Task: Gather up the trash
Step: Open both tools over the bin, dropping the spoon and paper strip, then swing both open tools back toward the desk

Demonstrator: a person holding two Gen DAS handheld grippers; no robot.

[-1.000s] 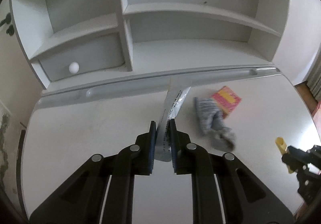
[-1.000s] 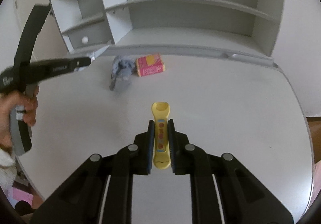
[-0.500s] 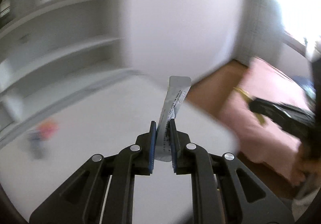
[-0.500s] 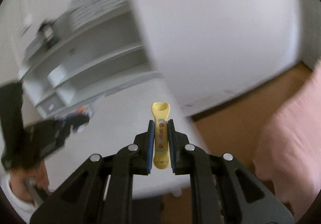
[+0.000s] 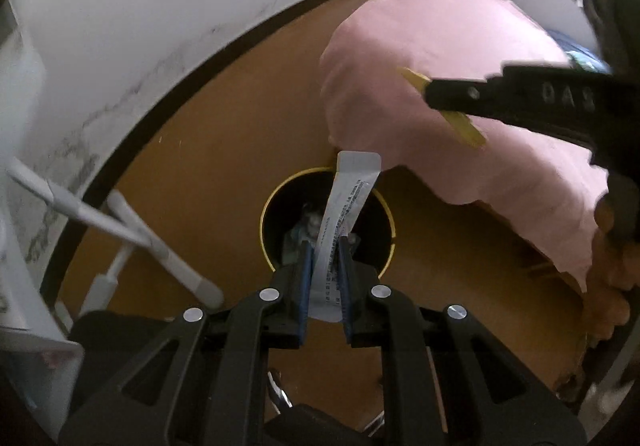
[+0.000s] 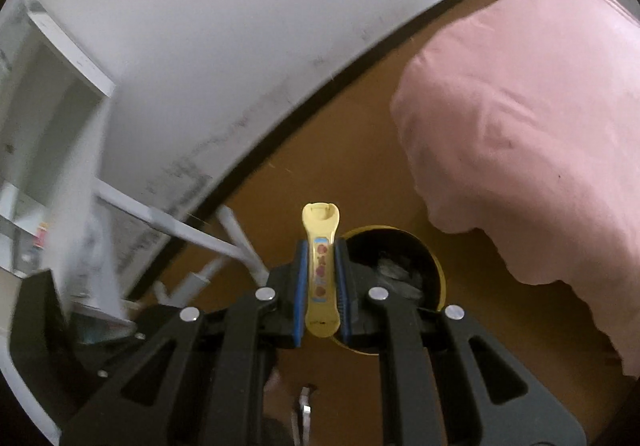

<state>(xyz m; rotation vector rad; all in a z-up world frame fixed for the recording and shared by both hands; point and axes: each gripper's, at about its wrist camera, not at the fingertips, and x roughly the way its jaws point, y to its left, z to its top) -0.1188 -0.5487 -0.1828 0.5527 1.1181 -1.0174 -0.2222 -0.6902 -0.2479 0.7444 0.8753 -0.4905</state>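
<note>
My left gripper (image 5: 325, 246) is shut on a long silver sachet wrapper (image 5: 346, 198) and holds it upright right above a round yellow-rimmed trash bin (image 5: 267, 202) on the floor, with crumpled trash inside. My right gripper (image 6: 321, 246) is shut on a yellow stick wrapper (image 6: 321, 246) with red dots, held above and just left of the same bin (image 6: 438, 266). In the left wrist view the right gripper (image 5: 434, 90) comes in from the right with the yellow wrapper (image 5: 464, 124) sticking out of it.
A pink-covered bed (image 5: 460, 58) overhangs the bin on the right and shows in the right wrist view (image 6: 520, 126). White desk legs (image 5: 120, 230) stand left of the bin on the brown floor (image 5: 200, 150). A white wall with a dark skirting board runs behind.
Both grippers have swung away from the white desk and shelves, down toward the floor. They now hang over the trash bin, each still holding its wrapper.
</note>
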